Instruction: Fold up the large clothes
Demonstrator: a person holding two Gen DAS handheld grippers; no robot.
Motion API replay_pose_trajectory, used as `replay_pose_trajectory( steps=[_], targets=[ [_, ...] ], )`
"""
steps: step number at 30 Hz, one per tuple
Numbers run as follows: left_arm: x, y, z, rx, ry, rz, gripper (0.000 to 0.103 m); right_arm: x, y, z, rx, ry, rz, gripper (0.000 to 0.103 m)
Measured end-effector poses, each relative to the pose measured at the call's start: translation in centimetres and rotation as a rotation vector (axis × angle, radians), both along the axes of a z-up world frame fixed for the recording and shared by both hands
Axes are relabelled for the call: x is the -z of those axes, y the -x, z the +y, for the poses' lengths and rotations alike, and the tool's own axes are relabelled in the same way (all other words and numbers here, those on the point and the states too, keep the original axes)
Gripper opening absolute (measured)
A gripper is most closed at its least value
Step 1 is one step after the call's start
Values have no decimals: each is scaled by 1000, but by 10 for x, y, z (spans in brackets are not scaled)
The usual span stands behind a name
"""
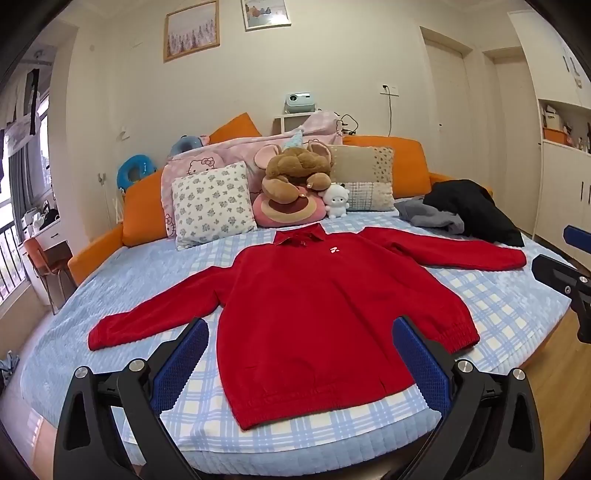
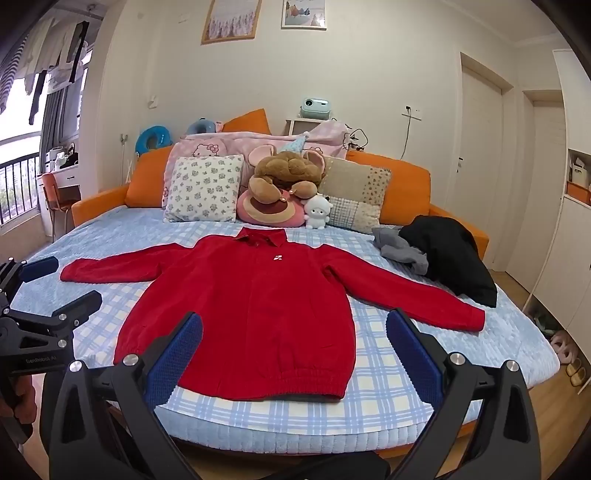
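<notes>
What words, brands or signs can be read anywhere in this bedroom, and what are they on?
"GenRobot.AI": embossed on the black body of the left claw, seen from the right wrist view.
Small white logo on the chest of the red sweater: a mark only, no letters readable.
Hello Kitty faces on the pink blanket: pictures, no text.
Two framed wall pictures: no writing legible.

Cream walls [image 1: 332, 66], orange headboard [image 1: 406, 166] — wood floor [image 2: 554, 398], closed doors [image 1: 447, 103]

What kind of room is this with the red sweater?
Most likely a bedroom at home. The red sweater lies spread on a big bed with pillows and plush toys, and closet doors line one wall.
</notes>
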State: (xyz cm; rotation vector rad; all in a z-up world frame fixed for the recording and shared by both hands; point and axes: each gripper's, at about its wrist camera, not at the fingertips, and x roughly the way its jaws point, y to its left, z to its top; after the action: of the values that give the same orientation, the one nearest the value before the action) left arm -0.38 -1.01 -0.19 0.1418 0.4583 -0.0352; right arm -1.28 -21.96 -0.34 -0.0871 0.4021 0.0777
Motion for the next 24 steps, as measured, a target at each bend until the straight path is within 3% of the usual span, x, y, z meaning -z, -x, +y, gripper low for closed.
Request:
replay_pose_trajectory(
  steps=[24],
  targets=[
    [-5, -3, 7, -4, 18, 12, 101, -3, 2, -1, 2, -2, -11, 99]
  ],
)
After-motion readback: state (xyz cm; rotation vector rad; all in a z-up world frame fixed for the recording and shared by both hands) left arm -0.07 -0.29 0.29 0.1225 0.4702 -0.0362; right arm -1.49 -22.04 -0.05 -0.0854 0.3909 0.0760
